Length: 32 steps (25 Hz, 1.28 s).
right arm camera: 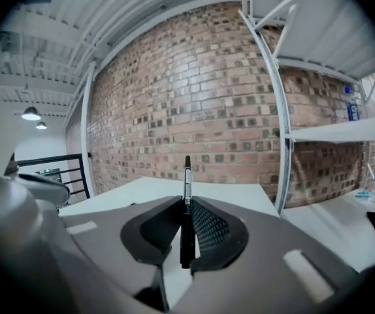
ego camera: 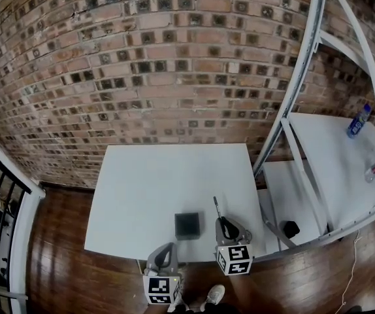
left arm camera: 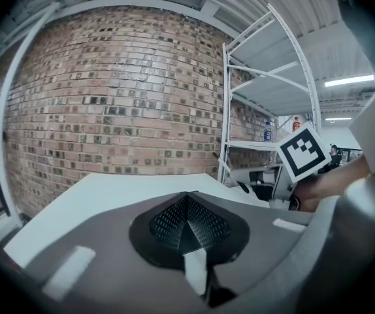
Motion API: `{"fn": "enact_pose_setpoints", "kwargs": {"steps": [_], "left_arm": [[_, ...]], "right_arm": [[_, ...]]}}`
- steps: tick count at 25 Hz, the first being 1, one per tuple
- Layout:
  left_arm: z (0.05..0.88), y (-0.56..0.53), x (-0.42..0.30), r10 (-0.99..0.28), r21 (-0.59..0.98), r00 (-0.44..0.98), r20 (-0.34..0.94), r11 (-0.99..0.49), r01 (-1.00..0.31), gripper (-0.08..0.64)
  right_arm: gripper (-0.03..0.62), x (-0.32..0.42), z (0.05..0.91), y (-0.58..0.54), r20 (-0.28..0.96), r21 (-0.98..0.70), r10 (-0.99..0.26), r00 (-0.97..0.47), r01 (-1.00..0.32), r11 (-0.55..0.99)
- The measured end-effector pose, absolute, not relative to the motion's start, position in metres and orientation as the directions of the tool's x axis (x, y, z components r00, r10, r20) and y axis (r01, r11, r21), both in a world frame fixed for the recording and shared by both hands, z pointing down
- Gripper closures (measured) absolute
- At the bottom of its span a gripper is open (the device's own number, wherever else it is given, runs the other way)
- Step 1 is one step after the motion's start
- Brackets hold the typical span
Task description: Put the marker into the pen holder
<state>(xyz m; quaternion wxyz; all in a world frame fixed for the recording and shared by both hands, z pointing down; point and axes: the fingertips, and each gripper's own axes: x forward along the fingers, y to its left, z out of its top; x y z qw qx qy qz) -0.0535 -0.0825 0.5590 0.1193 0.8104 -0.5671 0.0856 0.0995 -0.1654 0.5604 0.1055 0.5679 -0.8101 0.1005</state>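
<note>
The left gripper [left arm camera: 187, 224] hangs off the tabletop's near edge, near and to the left of the pen holder [ego camera: 187, 226], its jaws pressed together with nothing between them. The right gripper [right arm camera: 186, 226], just right of the holder over the tabletop [ego camera: 142, 188], is clenched on the marker [right arm camera: 187, 191]. The marker sticks forward out of the jaws, beside the holder and not in it. The holder, dark and square, stands near the front edge. A white rack [ego camera: 303, 77] rises to its right, and a brick wall [ego camera: 142, 57] stands behind.
</note>
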Motion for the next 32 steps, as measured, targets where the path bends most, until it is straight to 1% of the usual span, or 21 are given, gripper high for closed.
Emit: {"fn": "enact_pose_setpoints", "kwargs": {"steps": [3,6,9,16,21,28,32], "left_arm": [[0.556,-0.081,-0.060,-0.903,0.103,0.336,0.269,-0.320,-0.942,0.548],[0.556,-0.083,-0.069,-0.911,0.097,0.321,0.258,-0.306,-0.947,0.548],[0.551,-0.085,-0.074,-0.917,0.108,0.312,0.247,-0.294,-0.950,0.548],[0.542,-0.095,-0.092,-0.929,0.102,0.294,0.225,-0.278,-0.955,0.548],[0.537,-0.105,-0.103,-0.932,0.099,0.292,0.213,-0.276,-0.956,0.548],[0.529,-0.113,-0.101,-0.925,0.110,0.326,0.194,-0.309,-0.945,0.548],[0.516,-0.113,-0.101,-0.936,0.111,0.326,0.133,-0.313,-0.943,0.548]], "right_arm": [[0.548,0.084,0.521,-0.170,0.171,-0.044,-0.916,-0.363,-0.932,0.361],[0.548,0.065,0.504,-0.175,0.119,-0.046,-0.915,-0.386,-0.923,0.383],[0.548,0.045,0.503,-0.179,0.109,-0.049,-0.906,-0.408,-0.913,0.405],[0.548,0.015,0.518,-0.177,0.137,-0.046,-0.893,-0.429,-0.903,0.427],[0.548,0.011,0.519,-0.181,0.136,-0.033,-0.905,-0.402,-0.915,0.401],[0.548,0.013,0.512,-0.179,0.113,-0.035,-0.924,-0.365,-0.931,0.363],[0.548,0.015,0.501,-0.170,0.085,-0.015,-0.932,-0.353,-0.936,0.353]]}}
